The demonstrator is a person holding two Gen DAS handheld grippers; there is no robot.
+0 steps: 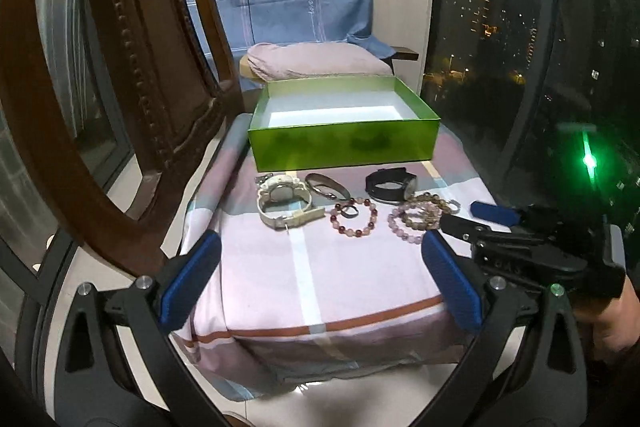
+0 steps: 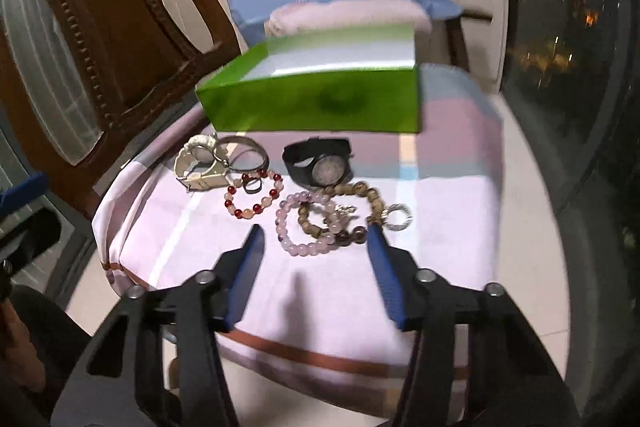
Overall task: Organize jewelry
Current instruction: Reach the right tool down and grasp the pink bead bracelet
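Cloth (image 1: 320,279) front bare | bracelets (image 2: 316,223) mid | both tools spread

Two watches are counted on the cloth: a white watch (image 1: 285,201) (image 2: 200,163) and a black watch (image 1: 394,184) (image 2: 320,163). One metal bangle (image 1: 326,187) (image 2: 244,153) is seen. Three bead bracelets are counted: a red and pink bracelet (image 1: 354,217) (image 2: 256,195), a pale purple bracelet (image 1: 404,225) (image 2: 306,227) and a brown bracelet (image 1: 428,209) (image 2: 348,211), the last two overlapping. Two rings are counted: a dark ring (image 1: 351,211) (image 2: 252,185) inside the red and pink bracelet, and a silver ring (image 2: 398,217). One green box (image 1: 344,119) (image 2: 316,83) is seen. Two grippers are seen, the left gripper (image 1: 320,273) and the right gripper (image 2: 316,273)
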